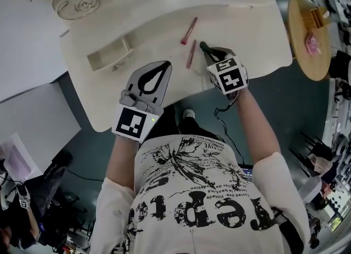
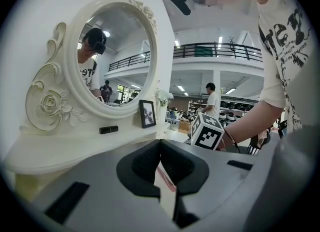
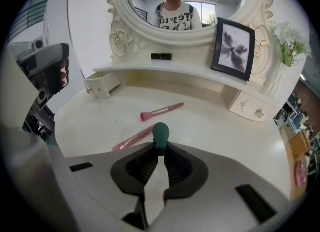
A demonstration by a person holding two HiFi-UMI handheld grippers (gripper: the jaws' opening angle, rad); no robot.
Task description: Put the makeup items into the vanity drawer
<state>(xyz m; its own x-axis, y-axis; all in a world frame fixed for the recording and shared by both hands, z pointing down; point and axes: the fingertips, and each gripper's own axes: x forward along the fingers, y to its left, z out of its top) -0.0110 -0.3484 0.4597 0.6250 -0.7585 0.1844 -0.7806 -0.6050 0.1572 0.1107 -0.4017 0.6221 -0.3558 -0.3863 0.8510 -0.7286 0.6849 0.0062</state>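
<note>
My right claw (image 3: 160, 154) was clamped on a dark green makeup tool with a rounded head (image 3: 160, 134). The pads pressed on its thin neck and the head stood out beyond the tips. This claw was tilted steeply down over the white vanity top (image 3: 210, 131); whether the tool touched the top I could not tell. My left claw (image 2: 160, 145) lay almost level above the front edge of the vanity, its tips together and nothing gripped between them. Just beyond the green tool two pink makeup brushes lay on the top, one nearer (image 3: 132, 139) and one farther (image 3: 162, 110), not touching. Farther to the left the small white drawer (image 3: 102, 84) stood pulled open. On the shelf behind were a black lipstick tube (image 3: 161, 55) and a black picture frame (image 3: 232, 48).
</note>
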